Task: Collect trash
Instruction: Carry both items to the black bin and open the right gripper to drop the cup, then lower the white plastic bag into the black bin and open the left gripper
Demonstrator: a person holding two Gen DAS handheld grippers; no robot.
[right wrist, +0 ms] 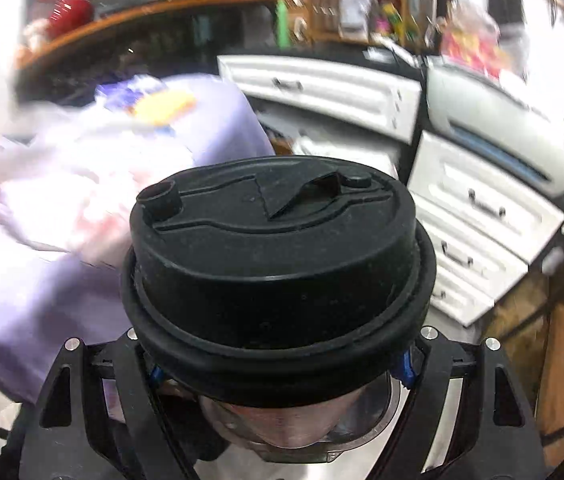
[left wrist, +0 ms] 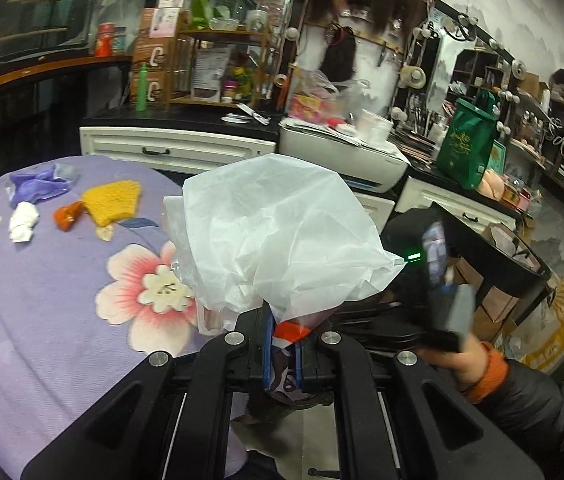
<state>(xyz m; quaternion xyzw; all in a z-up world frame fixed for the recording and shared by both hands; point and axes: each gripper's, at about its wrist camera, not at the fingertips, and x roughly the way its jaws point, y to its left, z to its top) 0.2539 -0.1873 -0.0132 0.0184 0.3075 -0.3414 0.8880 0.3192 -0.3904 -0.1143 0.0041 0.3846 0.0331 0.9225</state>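
Note:
My left gripper (left wrist: 282, 354) is shut on a white plastic bag (left wrist: 282, 240) with an orange strip, held up over the edge of a purple flowered tablecloth (left wrist: 42, 300). On the cloth lie a purple wrapper (left wrist: 38, 184), a white crumpled tissue (left wrist: 24, 224), an orange scrap (left wrist: 67, 216) and a yellow sponge-like piece (left wrist: 113, 202). My right gripper (right wrist: 282, 368) is shut on a paper cup with a black lid (right wrist: 278, 280); it shows blurred in the left wrist view (left wrist: 442, 280), to the right of the bag.
White drawers (left wrist: 174, 148) and a white printer (left wrist: 346, 152) stand behind the table. A round black side table (left wrist: 494, 256) and cardboard boxes (left wrist: 498, 304) stand at right. A green gift bag (left wrist: 468, 144) sits on the cluttered counter. A steel bin (right wrist: 294, 432) lies below the cup.

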